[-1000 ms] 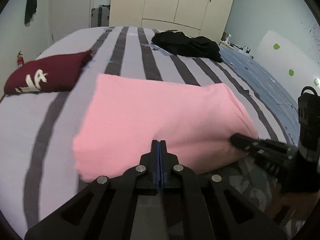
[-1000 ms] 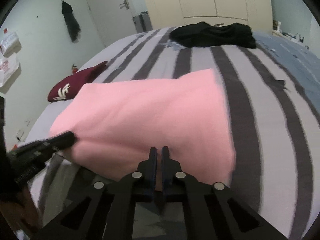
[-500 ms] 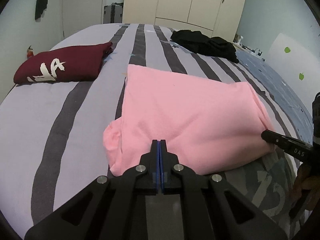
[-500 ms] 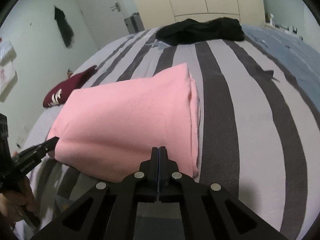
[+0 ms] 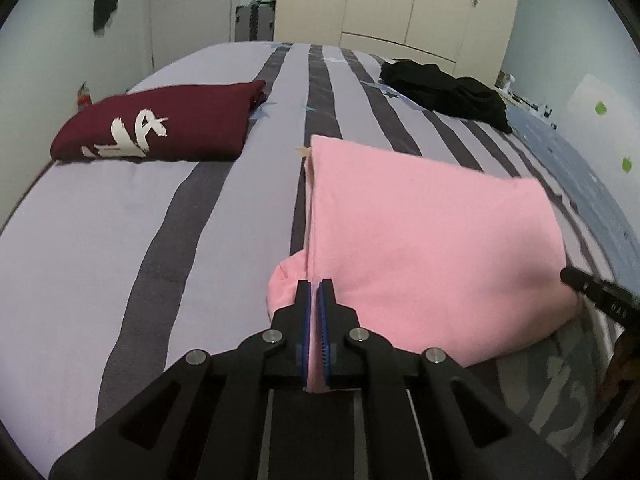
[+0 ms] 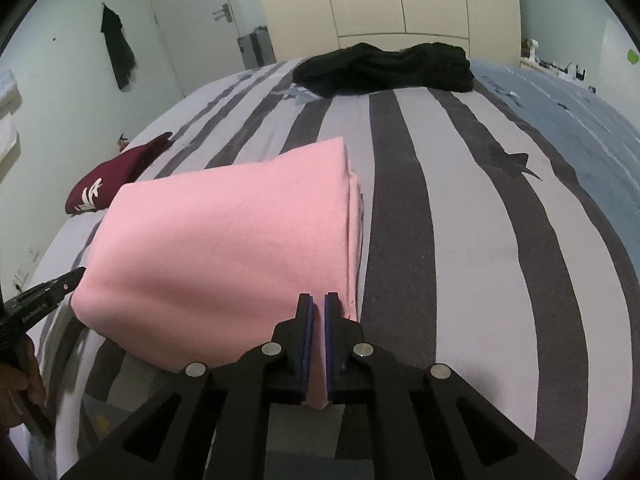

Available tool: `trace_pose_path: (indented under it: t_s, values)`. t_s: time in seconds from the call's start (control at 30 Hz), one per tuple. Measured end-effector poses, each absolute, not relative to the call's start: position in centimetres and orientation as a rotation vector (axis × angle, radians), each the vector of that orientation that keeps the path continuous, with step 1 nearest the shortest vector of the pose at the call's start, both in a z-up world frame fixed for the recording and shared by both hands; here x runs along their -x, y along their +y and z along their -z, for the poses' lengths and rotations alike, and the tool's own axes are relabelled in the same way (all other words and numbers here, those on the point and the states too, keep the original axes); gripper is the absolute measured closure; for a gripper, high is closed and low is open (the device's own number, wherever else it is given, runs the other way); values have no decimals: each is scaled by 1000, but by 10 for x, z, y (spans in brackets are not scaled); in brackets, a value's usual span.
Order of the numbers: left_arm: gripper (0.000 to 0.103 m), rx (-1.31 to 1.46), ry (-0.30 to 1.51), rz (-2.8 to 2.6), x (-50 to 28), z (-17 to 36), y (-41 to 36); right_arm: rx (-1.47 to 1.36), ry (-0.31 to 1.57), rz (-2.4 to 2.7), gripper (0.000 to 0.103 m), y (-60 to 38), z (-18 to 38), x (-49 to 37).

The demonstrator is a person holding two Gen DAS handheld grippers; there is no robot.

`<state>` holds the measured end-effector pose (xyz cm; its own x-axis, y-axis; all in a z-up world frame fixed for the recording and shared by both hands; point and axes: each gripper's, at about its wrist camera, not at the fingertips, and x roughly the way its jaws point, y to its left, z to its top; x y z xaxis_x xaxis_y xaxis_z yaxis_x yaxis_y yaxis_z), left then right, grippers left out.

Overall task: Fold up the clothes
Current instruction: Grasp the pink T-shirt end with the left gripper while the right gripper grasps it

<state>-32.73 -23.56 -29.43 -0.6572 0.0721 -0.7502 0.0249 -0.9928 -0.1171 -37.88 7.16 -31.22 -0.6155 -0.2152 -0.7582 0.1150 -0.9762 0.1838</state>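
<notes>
A pink garment (image 5: 420, 232) lies folded into a thick block on the striped bed (image 5: 100, 240). My left gripper (image 5: 314, 284) is at its near left corner. Its jaws are opening a crack, and pink cloth still fills the narrow gap between the blue pads. My right gripper (image 6: 319, 298) is at the near right corner of the pink garment (image 6: 224, 232). Its jaws are also opening slightly, with a strip of cloth still between the pads. Each gripper's tip shows at the edge of the other's view.
A folded maroon garment (image 5: 160, 124) with white lettering lies at the left of the bed. A heap of black clothes (image 6: 384, 68) sits at the far end. Beyond it are a cream wardrobe (image 5: 400, 4), a door and a grey suitcase (image 5: 254, 20). A blue patterned cover (image 6: 580, 128) lies on the right.
Both grippers have carried the pink cloth along, and the garment now lies narrower and thicker. A thin gap has appeared between each pair of pads, which were fully together before.
</notes>
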Motion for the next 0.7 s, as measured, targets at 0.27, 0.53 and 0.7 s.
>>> trace_pose_path:
  t_s: [0.27, 0.53, 0.7]
  values:
    - [95, 1152, -130, -2858, 366, 261, -229, -1187, -128, 2726, 94, 67, 278, 408]
    - [91, 1288, -97, -2815, 416, 301, -228, -1246, -135, 2691, 94, 42, 302, 464]
    - [73, 1294, -186, -2821, 414, 297, -243, -1236, -198, 2685, 97, 56, 306, 470]
